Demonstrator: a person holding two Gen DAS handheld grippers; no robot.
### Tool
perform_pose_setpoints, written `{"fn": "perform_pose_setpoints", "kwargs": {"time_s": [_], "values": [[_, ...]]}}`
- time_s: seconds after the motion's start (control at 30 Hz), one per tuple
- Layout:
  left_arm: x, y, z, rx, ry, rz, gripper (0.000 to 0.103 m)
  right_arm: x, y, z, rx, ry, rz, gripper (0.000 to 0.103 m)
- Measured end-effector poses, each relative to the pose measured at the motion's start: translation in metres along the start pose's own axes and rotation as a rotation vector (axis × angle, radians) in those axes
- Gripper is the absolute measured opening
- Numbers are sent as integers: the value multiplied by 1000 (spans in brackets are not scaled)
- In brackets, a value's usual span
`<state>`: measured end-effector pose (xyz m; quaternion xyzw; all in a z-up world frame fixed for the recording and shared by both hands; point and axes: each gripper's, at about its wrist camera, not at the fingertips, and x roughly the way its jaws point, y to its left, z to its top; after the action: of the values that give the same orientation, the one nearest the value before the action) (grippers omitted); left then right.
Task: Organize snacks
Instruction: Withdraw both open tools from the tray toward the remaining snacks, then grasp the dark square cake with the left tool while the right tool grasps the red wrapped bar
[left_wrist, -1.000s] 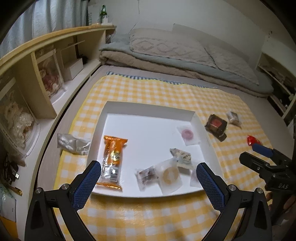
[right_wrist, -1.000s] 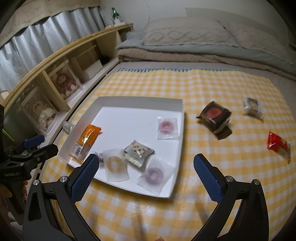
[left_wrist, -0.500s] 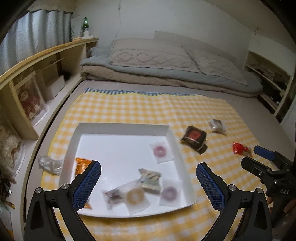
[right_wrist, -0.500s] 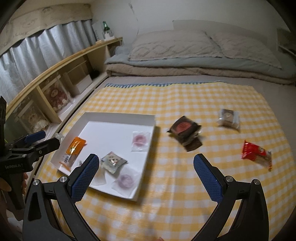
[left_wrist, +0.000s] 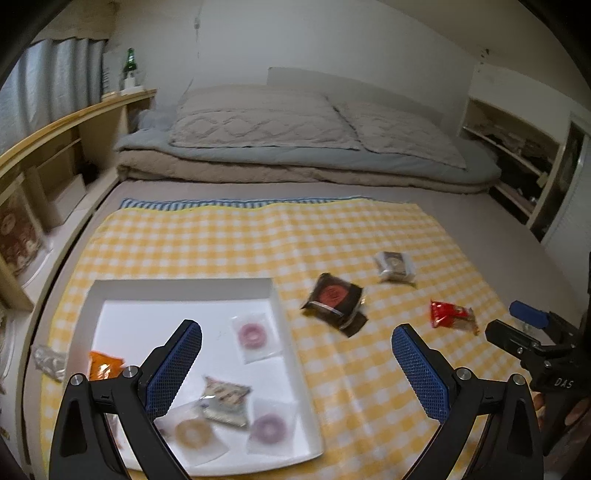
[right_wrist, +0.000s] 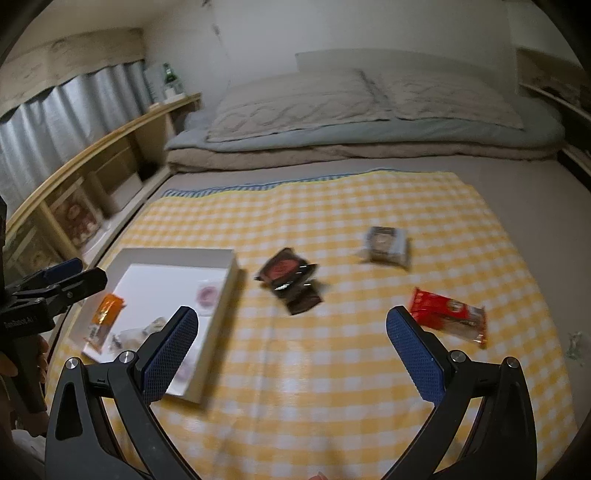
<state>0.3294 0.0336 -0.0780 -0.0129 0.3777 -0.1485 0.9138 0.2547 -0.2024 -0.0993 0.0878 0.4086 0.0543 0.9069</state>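
While you hold both grippers over the bed, L gripper (left_wrist: 296, 349) jaws apart, empty | R gripper (right_wrist: 291, 330) jaws apart, empty | white tray (left_wrist: 177, 291) w/ snacks at your left | dark pkt (right_wrist: 286, 272), grey pkt (right_wrist: 386, 245), red pkt (right_wrist: 445, 315) loose on yellow check cloth (right_wrist: 332, 369)

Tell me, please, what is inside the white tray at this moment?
The white tray holds two pink ring snacks, a tan one, a patterned packet and an orange packet. The left gripper covers part of the tray's near left side.
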Motion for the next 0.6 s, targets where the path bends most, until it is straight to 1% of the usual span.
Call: {"fn": "perform_pose_setpoints", "kwargs": {"time_s": [0.4, 0.53, 0.6], "values": [[83, -53, 31, 85, 36, -48, 103, 2, -74, 13, 81, 2, -83, 103], [119, -61, 42, 75, 65, -55, 103, 6, -99, 20, 126, 4, -113, 103], [133, -63, 48, 64, 74, -54, 103, 9, -117, 24, 183, 15, -106, 103]]}}
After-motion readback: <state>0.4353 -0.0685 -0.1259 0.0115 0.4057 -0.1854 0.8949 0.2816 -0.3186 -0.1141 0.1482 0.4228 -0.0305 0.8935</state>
